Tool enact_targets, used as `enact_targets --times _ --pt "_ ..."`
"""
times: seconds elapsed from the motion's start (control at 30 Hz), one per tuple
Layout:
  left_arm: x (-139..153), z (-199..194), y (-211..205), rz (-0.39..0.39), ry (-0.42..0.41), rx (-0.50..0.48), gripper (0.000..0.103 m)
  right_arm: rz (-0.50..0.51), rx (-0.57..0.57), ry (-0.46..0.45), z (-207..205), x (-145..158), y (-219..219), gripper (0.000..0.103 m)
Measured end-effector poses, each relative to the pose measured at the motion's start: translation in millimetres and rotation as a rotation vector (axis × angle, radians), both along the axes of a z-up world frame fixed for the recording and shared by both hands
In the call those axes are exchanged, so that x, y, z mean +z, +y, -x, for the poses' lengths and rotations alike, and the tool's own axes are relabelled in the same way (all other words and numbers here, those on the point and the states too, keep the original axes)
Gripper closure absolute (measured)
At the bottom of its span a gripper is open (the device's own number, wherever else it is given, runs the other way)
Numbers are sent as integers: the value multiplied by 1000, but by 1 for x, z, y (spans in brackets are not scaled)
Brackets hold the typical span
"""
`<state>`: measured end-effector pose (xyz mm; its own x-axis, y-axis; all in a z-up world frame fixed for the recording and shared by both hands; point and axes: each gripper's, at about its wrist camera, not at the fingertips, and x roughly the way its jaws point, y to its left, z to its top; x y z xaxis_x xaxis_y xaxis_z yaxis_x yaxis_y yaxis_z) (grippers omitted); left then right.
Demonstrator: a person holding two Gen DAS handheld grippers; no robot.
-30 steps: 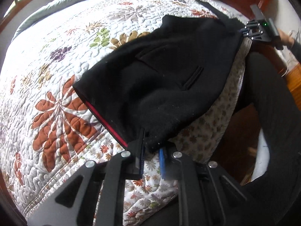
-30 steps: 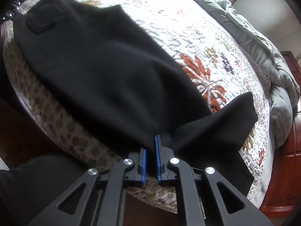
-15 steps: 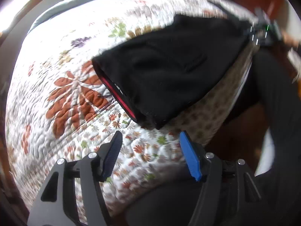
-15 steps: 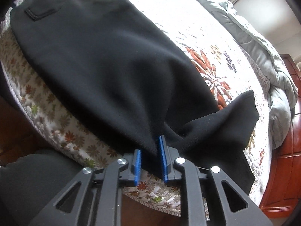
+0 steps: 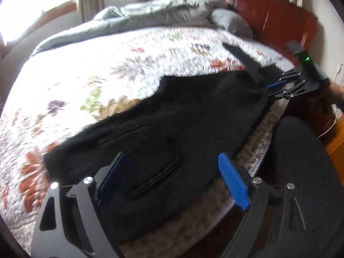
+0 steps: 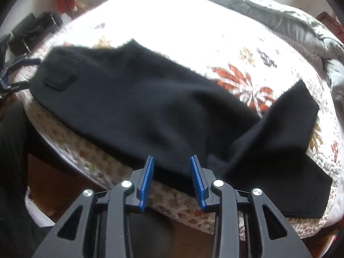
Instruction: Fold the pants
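Black pants (image 5: 182, 124) lie flat along the near edge of the bed, waist end with a back pocket toward the left gripper. In the right wrist view the pants (image 6: 150, 107) spread across the quilt, with the leg ends (image 6: 290, 150) splayed at the right. My left gripper (image 5: 172, 172) is open and empty, its jaws wide over the waist end. My right gripper (image 6: 172, 172) is open and empty, just off the pants' near edge; it also shows in the left wrist view (image 5: 277, 86). The left gripper also shows at the far left of the right wrist view (image 6: 13, 73).
The bed has a white leaf-patterned quilt (image 5: 107, 64) and a bunched grey duvet (image 5: 161, 10) at the far side. A dark red wooden headboard (image 5: 268, 10) stands behind. The person's dark-clad legs (image 5: 301, 182) are at the bed's near edge.
Both grippers let go of the pants: the left opened first and lifted over the waist end, then the right opened. The pants now lie released on the bed.
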<state>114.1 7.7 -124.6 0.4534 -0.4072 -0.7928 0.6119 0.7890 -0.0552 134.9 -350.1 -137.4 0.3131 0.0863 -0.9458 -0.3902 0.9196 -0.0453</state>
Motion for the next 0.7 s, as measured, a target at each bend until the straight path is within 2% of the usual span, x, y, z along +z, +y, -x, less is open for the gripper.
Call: enact_targets --times 0.07,0.1,0.17,0.23,0.27,0.3,0.37,0.4,0.5,0.57,0.7 --pt "-15 -9 -15 -7 19 -3 16 27 0 39 -4 -6 -4 64" --pt "-25 -14 -23 -20 31 0 16 5 0 56 -7 -3 -6 64" --pt "-40 -18 -33 -47 27 16 16 -70 -26 60 -17 15 -16 64" --pt "-51 -21 -39 -67 19 34 16 -100 -104 0 -46 50 -42 64" --pt "-54 -22 -40 -66 16 41 16 -95 -155 -19 -62 61 -55 60" --pt "-54 -19 -37 -66 11 42 13 -75 -268 -42 -94 76 -81 57" --pt "-59 -17 -41 -80 -13 45 11 -36 -414 -50 -140 86 -115 51" --pt "-62 -17 -44 -95 -28 46 11 -10 -522 -45 -175 88 -140 51" --pt "-66 -13 -47 -117 -60 44 9 -22 -706 6 -245 73 -185 51" --pt "-66 -14 -46 -111 -57 46 8 -8 -774 35 -280 56 -197 50" --pt "-68 -16 -43 -88 -46 39 6 60 -858 80 -315 23 -207 45"
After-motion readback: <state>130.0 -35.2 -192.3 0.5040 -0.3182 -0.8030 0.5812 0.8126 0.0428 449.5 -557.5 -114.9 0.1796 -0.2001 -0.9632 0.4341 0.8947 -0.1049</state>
